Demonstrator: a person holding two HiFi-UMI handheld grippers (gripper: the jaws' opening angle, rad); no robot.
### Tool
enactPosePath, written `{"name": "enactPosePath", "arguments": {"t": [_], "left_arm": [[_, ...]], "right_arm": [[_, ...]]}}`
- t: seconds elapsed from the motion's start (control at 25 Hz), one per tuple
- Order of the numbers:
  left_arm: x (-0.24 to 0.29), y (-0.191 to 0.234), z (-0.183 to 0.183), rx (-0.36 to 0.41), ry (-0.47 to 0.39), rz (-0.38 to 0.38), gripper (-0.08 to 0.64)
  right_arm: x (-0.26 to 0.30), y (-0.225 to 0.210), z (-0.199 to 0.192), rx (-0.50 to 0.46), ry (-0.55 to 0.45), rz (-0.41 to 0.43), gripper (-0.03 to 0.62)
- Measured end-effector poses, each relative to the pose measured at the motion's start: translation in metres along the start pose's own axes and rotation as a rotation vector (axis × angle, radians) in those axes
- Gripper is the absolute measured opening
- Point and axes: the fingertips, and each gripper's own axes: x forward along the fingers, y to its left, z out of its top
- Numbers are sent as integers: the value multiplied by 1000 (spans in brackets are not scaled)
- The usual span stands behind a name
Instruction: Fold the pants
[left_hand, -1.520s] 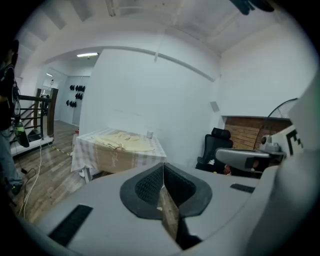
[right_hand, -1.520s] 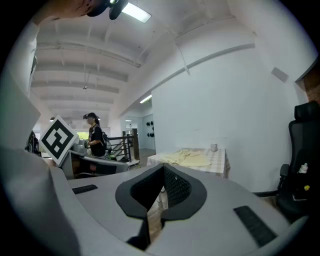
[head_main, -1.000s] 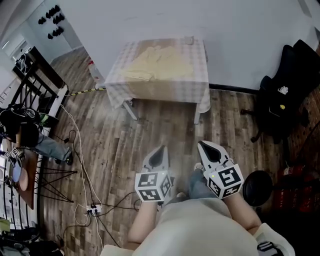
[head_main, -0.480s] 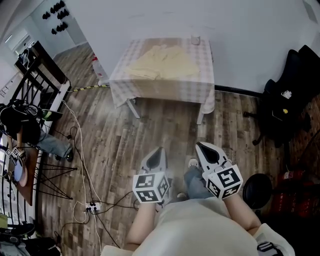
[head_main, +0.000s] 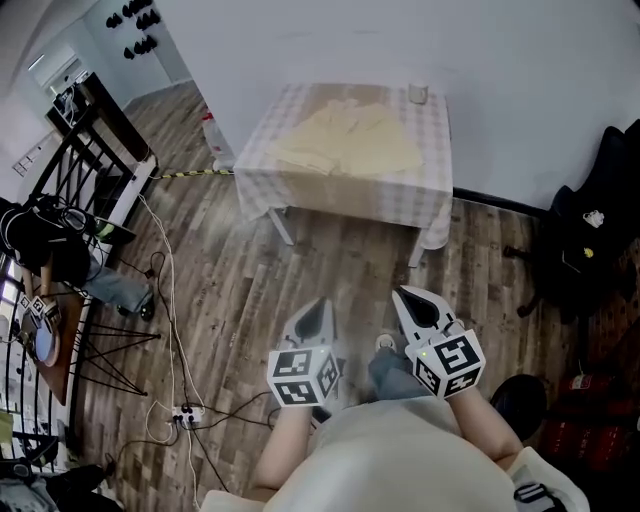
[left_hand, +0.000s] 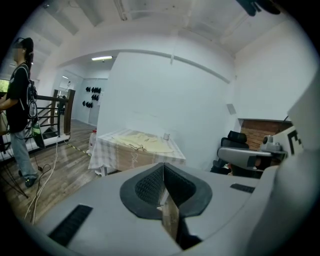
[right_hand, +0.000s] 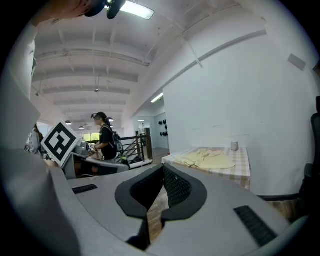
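Two pale grey pointed shells, left gripper (head_main: 321, 303) and right gripper (head_main: 407, 295), lined with dark ribbed pads (left_hand: 149, 186), white cubes (head_main: 303, 373) printed with black square markers, cream top (head_main: 390, 455) and blue jeans (head_main: 392, 368) worn

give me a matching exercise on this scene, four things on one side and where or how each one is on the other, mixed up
Things:
1. pants
2. cup
3. left gripper
4. power strip

Place or state:
a. lying on the wood floor
b. jaws together, nothing between them
c. spread out over the middle of the checked table
d. at the table's far right corner

Pairs: 1-c, 2-d, 3-b, 4-a
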Motion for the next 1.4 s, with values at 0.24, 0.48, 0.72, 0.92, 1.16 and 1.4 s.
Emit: {"name": "enactPosePath", "arguments": {"t": [0.24, 0.48, 0.72, 0.92, 1.16, 1.4], "left_arm": [[37, 11, 32, -3, -15, 37, 6], [78, 16, 56, -5, -34, 69, 6], [122, 25, 76, -18, -48, 104, 6], [156, 33, 88, -36, -56, 131, 6], [187, 36, 95, -48, -56, 146, 6], [198, 46, 89, -69, -33, 170, 5]], "right_arm": [[40, -25, 25, -34, -6, 58, 0], [74, -55, 38, -67, 5, 105, 0], [112, -90, 46, -72, 12, 143, 0], [141, -118, 51, -82, 23, 173, 0], [166, -140, 57, -83, 26, 201, 0], [183, -146, 50, -81, 50, 223, 0]]}}
